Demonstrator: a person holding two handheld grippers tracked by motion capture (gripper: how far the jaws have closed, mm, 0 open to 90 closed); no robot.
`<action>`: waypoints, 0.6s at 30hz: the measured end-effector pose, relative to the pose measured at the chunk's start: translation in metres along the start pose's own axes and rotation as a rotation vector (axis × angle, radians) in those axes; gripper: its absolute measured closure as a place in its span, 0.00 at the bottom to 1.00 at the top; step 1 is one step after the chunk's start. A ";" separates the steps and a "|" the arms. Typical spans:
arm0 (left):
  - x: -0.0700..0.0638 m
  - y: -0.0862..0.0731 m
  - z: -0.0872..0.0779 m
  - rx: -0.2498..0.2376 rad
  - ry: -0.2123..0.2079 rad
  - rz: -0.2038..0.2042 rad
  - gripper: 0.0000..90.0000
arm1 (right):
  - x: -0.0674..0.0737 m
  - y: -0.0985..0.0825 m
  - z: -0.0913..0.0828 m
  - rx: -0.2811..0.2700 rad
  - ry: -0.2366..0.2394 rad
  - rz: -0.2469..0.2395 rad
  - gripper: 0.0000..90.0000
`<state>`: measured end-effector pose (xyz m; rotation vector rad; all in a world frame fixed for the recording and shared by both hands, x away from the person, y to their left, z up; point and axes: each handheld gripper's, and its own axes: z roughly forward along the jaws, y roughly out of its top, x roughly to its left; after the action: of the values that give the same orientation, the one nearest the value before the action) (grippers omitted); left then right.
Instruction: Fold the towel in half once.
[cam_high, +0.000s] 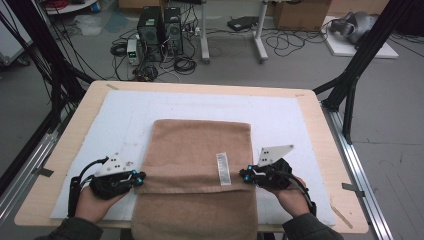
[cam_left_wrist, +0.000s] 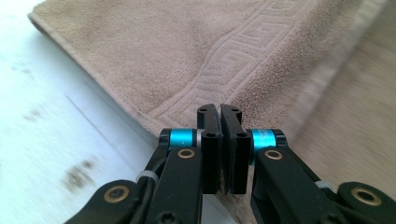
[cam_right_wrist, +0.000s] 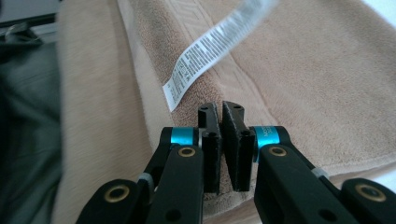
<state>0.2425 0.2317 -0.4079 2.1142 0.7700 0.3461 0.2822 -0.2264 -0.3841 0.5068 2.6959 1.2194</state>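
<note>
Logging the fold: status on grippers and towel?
Left gripper and right gripper shut on towel side edges. Towel's near end hangs off table. Care label faces up. Nothing in the way.

one towel (cam_high: 200, 165) (tan), one label (cam_high: 223, 168), two grippers

The high view sits above my side of the table (cam_high: 320, 107), facing forward and down, far enough back to take in the floor beyond. Each gripper view rides right behind my claw, looking along its jaws from very close. All three share the brown towel (cam_high: 200, 150): its patterned edge ahead of my left claw (cam_left_wrist: 219, 109), its label (cam_right_wrist: 210, 46) beyond my right claw (cam_right_wrist: 220, 108).
</note>
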 end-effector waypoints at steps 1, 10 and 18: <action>-0.005 -0.002 -0.004 0.002 -0.005 0.001 0.96 | 0.005 -0.001 -0.002 -0.001 0.012 -0.007 0.96; -0.011 0.004 -0.014 0.037 0.023 0.004 0.68 | 0.025 -0.005 -0.012 -0.042 0.049 -0.020 0.76; 0.040 0.021 0.031 0.014 0.117 -0.054 0.61 | -0.049 -0.007 0.015 -0.015 -0.079 0.111 0.54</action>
<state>0.2971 0.2276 -0.4112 2.0966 0.8985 0.4388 0.3303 -0.2376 -0.4001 0.6956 2.6218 1.2188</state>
